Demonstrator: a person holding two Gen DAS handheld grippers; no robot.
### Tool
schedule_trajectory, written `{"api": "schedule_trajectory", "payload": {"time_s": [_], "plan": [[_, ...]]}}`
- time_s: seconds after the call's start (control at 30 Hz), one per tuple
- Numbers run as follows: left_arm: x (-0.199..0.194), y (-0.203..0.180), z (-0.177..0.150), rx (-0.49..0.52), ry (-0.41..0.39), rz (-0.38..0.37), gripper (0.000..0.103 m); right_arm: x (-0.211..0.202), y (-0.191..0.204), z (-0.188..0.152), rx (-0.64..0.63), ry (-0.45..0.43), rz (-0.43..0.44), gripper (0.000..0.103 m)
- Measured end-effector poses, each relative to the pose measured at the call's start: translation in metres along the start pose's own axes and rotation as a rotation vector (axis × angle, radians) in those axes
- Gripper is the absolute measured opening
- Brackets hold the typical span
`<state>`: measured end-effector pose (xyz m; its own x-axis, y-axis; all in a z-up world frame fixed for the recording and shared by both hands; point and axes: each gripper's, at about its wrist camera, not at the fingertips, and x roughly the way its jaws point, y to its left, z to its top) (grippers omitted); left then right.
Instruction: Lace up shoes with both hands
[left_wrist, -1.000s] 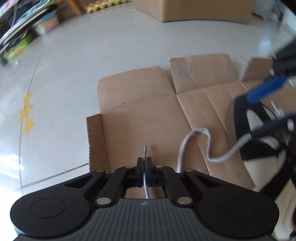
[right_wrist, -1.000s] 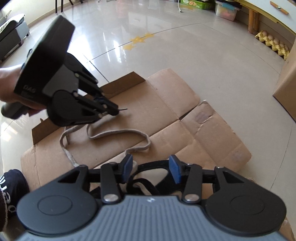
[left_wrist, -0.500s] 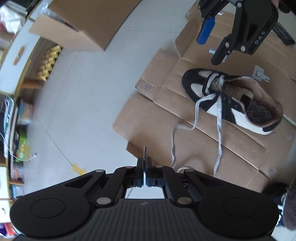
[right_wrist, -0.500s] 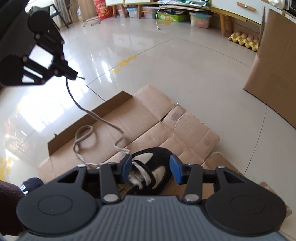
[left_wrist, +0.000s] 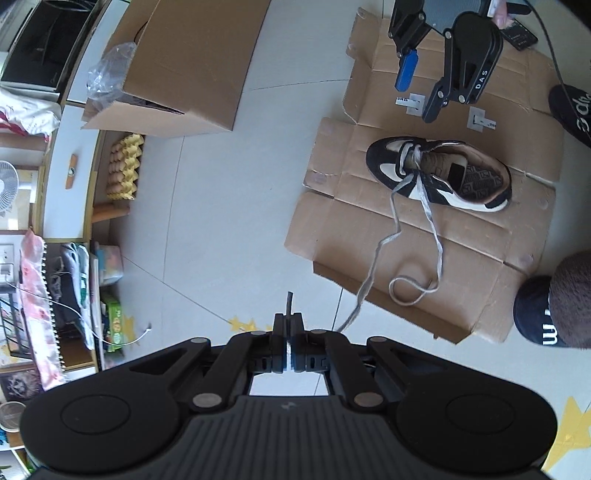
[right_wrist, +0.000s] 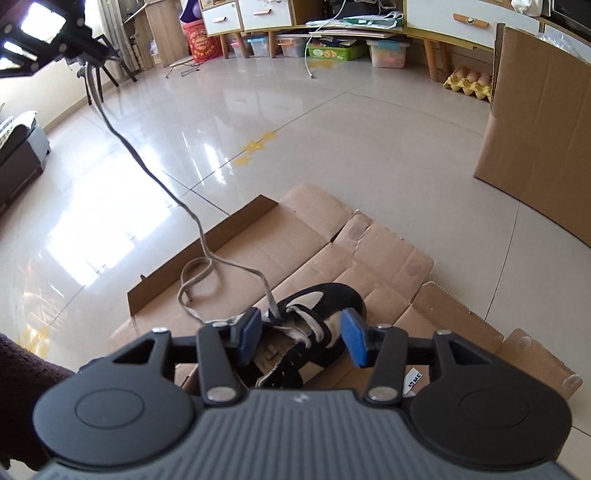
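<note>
A black and white shoe (left_wrist: 439, 173) lies on flattened cardboard (left_wrist: 461, 251) on the floor. My left gripper (left_wrist: 287, 325) is shut on the grey lace (left_wrist: 373, 266) near its dark tip and holds it high above the floor, far from the shoe. The lace runs from the shoe's front eyelets up to the left gripper (right_wrist: 79, 55) in the right wrist view. The lace's other end lies in a loop (left_wrist: 413, 288) on the cardboard. My right gripper (right_wrist: 301, 334) is open and empty, just above the shoe (right_wrist: 317, 328); it also shows in the left wrist view (left_wrist: 417, 81).
A large open cardboard box (left_wrist: 184, 70) stands on the floor beyond the flattened cardboard. An egg tray (left_wrist: 123, 166) and cabinets line the wall. A person's feet in dark shoes (left_wrist: 543, 317) stand at the cardboard's edge. Yellow star stickers (right_wrist: 255, 147) mark the tiles.
My left gripper has risen high and pulled the lace up and away from the shoe, so the lace is drawn longer. My right gripper has lifted and stays open over the shoe.
</note>
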<state>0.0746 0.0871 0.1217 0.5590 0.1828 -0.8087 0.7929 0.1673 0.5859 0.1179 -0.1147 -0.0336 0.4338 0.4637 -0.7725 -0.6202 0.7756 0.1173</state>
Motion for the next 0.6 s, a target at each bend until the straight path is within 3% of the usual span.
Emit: {"api": "schedule_trajectory", "payload": {"time_s": [0.6], "plan": [[-0.033,-0.003,0.009,0.067,0.025,0.016,0.001,-0.01,0.008,-0.001,-0.009,-0.026,0.011,0.053]]}}
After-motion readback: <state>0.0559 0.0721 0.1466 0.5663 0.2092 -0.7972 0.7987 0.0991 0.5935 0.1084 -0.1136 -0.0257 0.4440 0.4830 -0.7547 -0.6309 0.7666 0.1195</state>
